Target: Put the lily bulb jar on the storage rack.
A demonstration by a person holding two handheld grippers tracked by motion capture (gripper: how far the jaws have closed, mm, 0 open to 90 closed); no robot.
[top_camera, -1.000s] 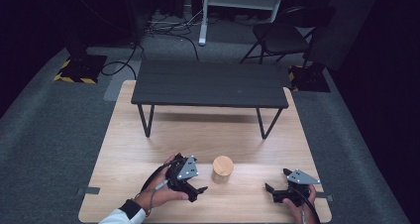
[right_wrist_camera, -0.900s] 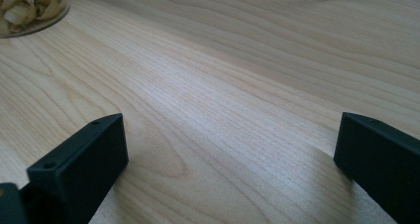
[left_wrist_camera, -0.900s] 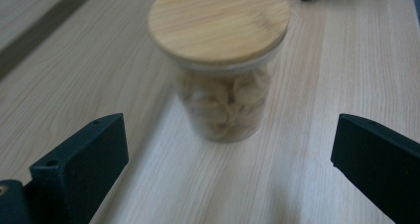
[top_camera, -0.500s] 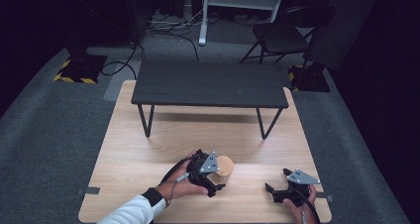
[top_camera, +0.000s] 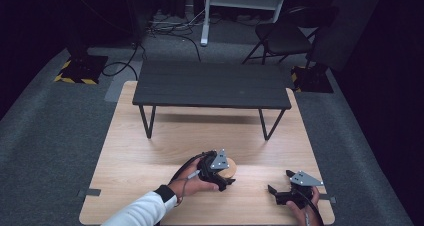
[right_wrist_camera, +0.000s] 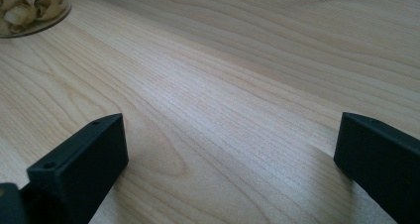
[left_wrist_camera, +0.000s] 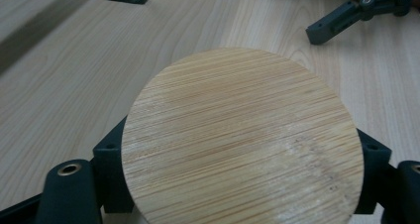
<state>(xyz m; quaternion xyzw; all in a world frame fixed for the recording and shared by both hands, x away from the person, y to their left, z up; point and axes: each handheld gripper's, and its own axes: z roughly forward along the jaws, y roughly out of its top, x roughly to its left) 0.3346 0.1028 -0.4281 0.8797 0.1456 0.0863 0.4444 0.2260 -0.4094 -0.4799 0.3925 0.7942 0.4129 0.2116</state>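
Note:
A glass jar with a round bamboo lid [top_camera: 229,166] stands on the wooden board near its front middle. My left gripper [top_camera: 225,174], held in a hand with a white sleeve, is over it. In the left gripper view the lid [left_wrist_camera: 242,140] lies between the two black jaws, which flank its rim at full spread, open. My right gripper [top_camera: 279,182] rests open on the board at the front right, with nothing but bare wood between its jaws [right_wrist_camera: 230,135]. The jar's glass base [right_wrist_camera: 29,8], with pale crinkled contents, shows at the far left of the right gripper view.
A low black table [top_camera: 212,83] on thin metal legs stands across the back half of the wooden board [top_camera: 150,151]. Grey carpet surrounds the board. A folding chair [top_camera: 285,36] and floor cables lie beyond. The right gripper's fingers [left_wrist_camera: 337,21] show farther off.
My left gripper has moved right from beside the jar to over it, and its jaws now flank the lid. The right gripper has stayed in place.

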